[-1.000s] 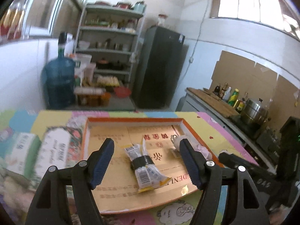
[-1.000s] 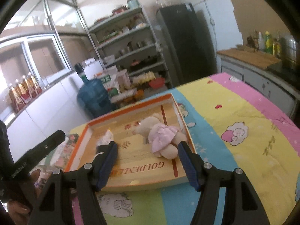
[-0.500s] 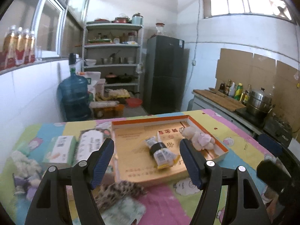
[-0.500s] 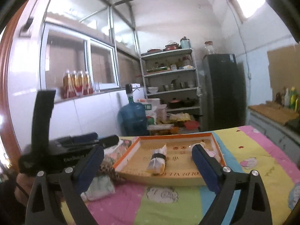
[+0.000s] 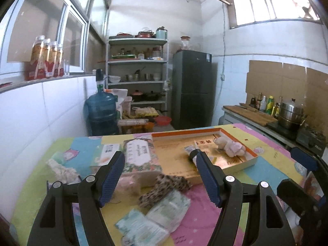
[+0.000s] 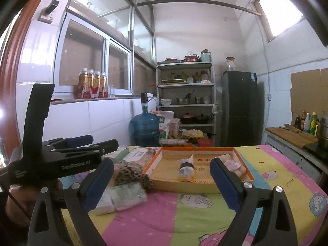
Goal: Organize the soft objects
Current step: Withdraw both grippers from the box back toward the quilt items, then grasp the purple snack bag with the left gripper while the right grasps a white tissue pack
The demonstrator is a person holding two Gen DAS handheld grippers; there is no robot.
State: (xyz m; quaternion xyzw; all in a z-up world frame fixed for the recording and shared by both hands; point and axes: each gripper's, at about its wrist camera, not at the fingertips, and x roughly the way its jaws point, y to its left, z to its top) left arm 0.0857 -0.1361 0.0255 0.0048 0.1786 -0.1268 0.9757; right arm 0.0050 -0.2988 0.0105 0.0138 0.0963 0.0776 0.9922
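Observation:
An orange-rimmed cardboard tray [image 5: 242, 164] [image 6: 155, 160] lies on the colourful table. In it are a pink plush toy [image 5: 231, 146] [image 6: 235, 166] and a snack packet with a black band [image 5: 192, 153] [image 6: 185, 169]. Left of the tray lie a leopard-print cloth [image 5: 164, 186] [image 6: 131, 174], clear tissue packs [image 5: 155, 215] [image 6: 123, 196], a floral tissue pack [image 5: 141, 153] [image 6: 139, 153] and a white fluffy item [image 5: 61, 168]. My left gripper [image 5: 162, 178] is open and empty above the cloth. My right gripper [image 6: 162, 182] is open and empty, short of the tray.
A green-white tissue box [image 5: 106, 153] lies by the floral pack. Behind the table stand a blue water jug [image 5: 101, 114], a metal shelf [image 5: 139, 82] and a dark fridge [image 5: 192, 90]. A counter with bottles and a pot [image 5: 291, 112] is at the right.
Both grippers have pulled back and away from the tray, still open and empty. The packet and plush stay in the tray; more of the table's left side shows now.

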